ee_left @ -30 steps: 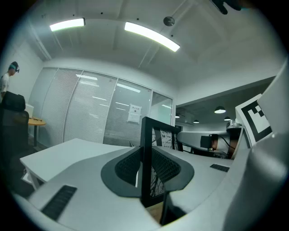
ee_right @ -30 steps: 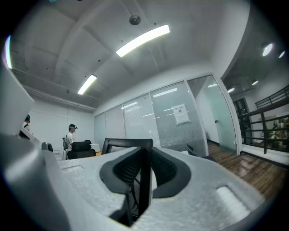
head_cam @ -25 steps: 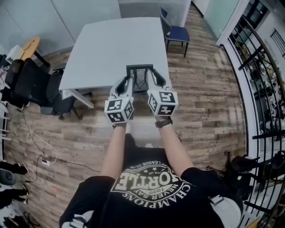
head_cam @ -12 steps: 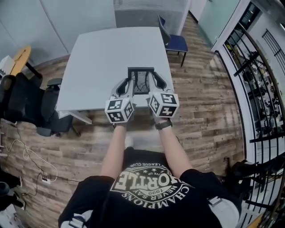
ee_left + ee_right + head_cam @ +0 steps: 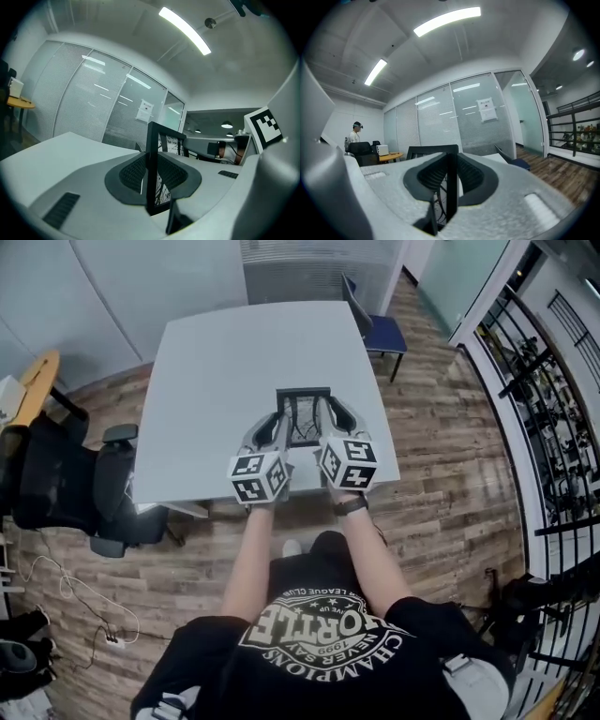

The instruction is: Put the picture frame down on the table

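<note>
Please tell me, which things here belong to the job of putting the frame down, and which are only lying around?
Belong to the job: picture frame, clamped at its sides by the left hand-held gripper and the right hand-held gripper; table.

Just lying about: blue chair; black office chair; floor cables.

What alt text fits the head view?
Seen from above, a person holds a black picture frame between the left tool and right tool, each shut on one side edge, over the near part of a white table.
</note>
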